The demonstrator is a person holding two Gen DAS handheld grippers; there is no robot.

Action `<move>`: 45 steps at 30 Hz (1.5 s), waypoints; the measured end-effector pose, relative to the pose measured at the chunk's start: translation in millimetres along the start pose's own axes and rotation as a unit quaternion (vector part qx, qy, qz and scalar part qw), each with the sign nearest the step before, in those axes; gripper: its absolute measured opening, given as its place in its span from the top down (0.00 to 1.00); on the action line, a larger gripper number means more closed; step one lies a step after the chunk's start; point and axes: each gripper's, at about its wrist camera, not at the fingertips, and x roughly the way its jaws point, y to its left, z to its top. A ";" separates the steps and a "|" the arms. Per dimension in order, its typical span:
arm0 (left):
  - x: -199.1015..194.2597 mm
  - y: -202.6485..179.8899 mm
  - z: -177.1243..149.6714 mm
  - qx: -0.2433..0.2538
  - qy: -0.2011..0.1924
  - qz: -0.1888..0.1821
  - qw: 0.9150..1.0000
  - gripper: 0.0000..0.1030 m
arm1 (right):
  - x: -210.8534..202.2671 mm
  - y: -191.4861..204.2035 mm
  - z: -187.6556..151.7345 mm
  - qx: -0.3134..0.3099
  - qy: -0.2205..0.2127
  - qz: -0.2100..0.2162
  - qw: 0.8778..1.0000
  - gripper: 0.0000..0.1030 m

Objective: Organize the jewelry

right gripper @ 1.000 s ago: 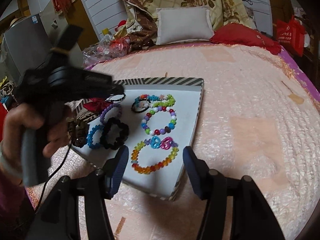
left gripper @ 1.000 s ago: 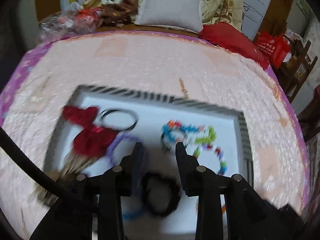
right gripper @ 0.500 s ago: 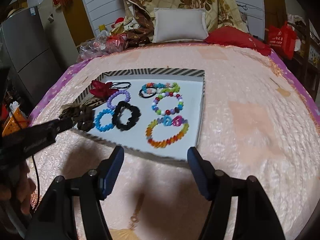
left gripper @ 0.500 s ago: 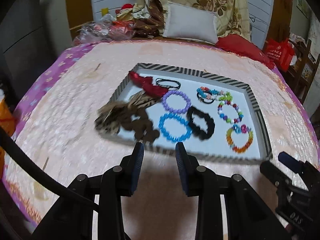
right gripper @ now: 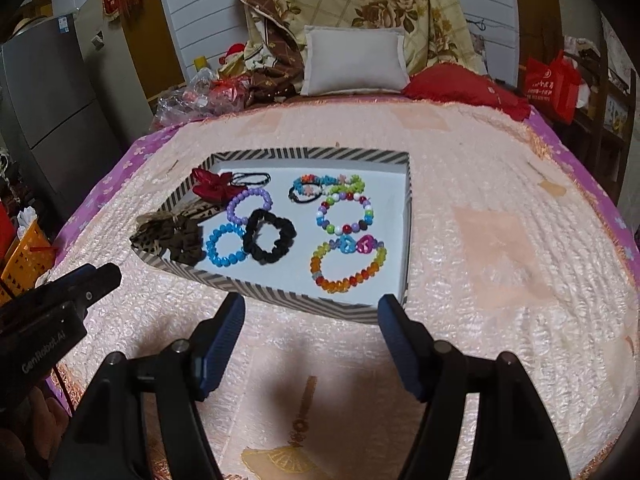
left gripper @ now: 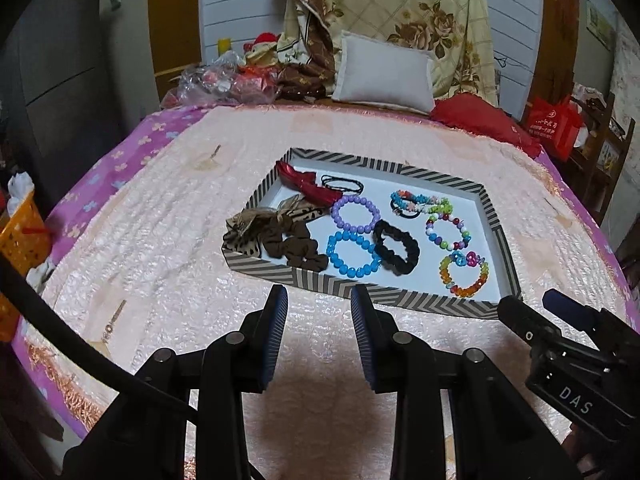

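In the striped tray (left gripper: pixel 362 285) on the bed (left gripper: pixel 168 232): bracelets and scrunchies laid apart, only the leopard bow (right gripper: pixel 150 236) overhanging the left corner, likely to slip off if nudged. Both claws, left (left gripper: pixel 319 300) and right (right gripper: pixel 312 312), open, empty, short of the near rim. Plenty of free blanket right of the tray.

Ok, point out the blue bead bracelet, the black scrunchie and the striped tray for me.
blue bead bracelet (left gripper: pixel 335 251): left wrist view, bead on its left arc.
black scrunchie (right gripper: pixel 289 229): right wrist view, its right-hand fabric.
striped tray (left gripper: pixel 400 299): left wrist view, its near wall.
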 end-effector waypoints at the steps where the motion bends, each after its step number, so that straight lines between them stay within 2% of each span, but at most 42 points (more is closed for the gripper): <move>1: -1.1 -0.4 0.4 0.000 -0.001 0.000 1.000 0.70 | -0.6 -0.1 0.7 0.001 0.000 0.001 1.000 0.29; 45: 0.7 0.9 -2.3 0.004 -0.001 0.011 1.000 0.70 | 10.3 5.8 1.0 -0.011 0.019 0.009 1.000 0.28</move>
